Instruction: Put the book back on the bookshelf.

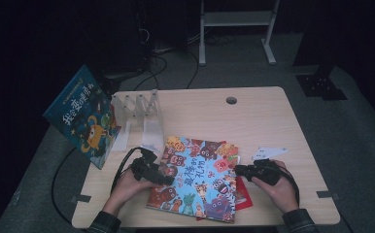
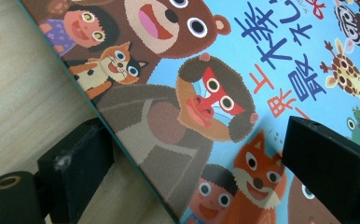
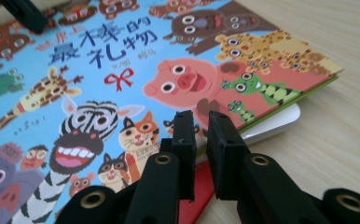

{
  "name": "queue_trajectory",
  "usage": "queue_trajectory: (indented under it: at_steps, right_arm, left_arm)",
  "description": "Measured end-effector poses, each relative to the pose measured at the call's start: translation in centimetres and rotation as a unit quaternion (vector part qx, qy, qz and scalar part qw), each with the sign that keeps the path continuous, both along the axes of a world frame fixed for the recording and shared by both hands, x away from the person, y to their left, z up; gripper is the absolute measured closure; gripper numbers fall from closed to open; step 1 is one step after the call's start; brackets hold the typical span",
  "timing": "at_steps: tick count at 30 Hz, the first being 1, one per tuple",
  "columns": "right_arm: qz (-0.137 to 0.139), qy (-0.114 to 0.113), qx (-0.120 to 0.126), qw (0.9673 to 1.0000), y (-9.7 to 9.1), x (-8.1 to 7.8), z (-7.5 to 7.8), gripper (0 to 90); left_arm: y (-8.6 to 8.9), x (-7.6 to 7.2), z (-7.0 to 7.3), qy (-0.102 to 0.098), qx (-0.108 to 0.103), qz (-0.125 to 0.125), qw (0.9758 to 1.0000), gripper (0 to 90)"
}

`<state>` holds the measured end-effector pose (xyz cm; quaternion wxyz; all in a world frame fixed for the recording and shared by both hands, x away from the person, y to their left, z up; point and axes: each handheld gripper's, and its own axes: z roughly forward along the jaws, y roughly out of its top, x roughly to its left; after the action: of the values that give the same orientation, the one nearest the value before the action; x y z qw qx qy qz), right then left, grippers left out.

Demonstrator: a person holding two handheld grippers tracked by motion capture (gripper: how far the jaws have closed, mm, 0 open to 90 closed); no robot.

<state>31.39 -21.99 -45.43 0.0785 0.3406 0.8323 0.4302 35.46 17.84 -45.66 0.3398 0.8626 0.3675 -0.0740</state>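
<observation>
**Animal picture book gripped at its right edge, not yet lifted**

The right gripper (image 3: 197, 122) has its jaws nearly clenched, seemingly pinching the picture book (image 1: 195, 177) by its right edge. The left gripper (image 2: 187, 154) stands released, jaws straddling the book's left edge. The book lies flat atop a red book (image 1: 242, 196) on the table (image 1: 273, 121). The clear rack (image 1: 137, 109) holds nothing, with a blue book (image 1: 81, 116) leaning beside it; shelving probably remains.

Left claw (image 1: 162, 175) wide, right claw (image 1: 237, 170) seemingly pinched.
</observation>
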Motion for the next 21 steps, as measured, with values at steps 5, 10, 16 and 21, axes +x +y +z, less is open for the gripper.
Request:
queue_trajectory:
  at_steps: [5,10,16,21]
  right_arm:
    - [0.006,-0.001,-0.006,1.0,0.15,-0.09,0.06,82.7]
    - [0.011,-0.001,-0.009,0.9999,0.08,-0.12,0.11,83.0]
    - [0.011,0.001,-0.027,0.9996,-0.16,-0.24,-0.03,85.0]
    - [0.019,-0.001,-0.034,0.9992,-0.01,-0.38,-0.09,87.1]
  left_arm:
    - [-0.14,0.19,-0.11,-0.001,-0.003,-0.006,1.0,7.1]
    - [-0.34,0.48,-0.21,0.006,-0.004,-0.01,0.9999,5.9]
    - [-0.53,0.62,-0.29,0.005,0.0,-0.014,0.9999,4.0]
    - [-0.92,0.77,-0.27,0.007,0.007,-0.016,0.9998,1.3]
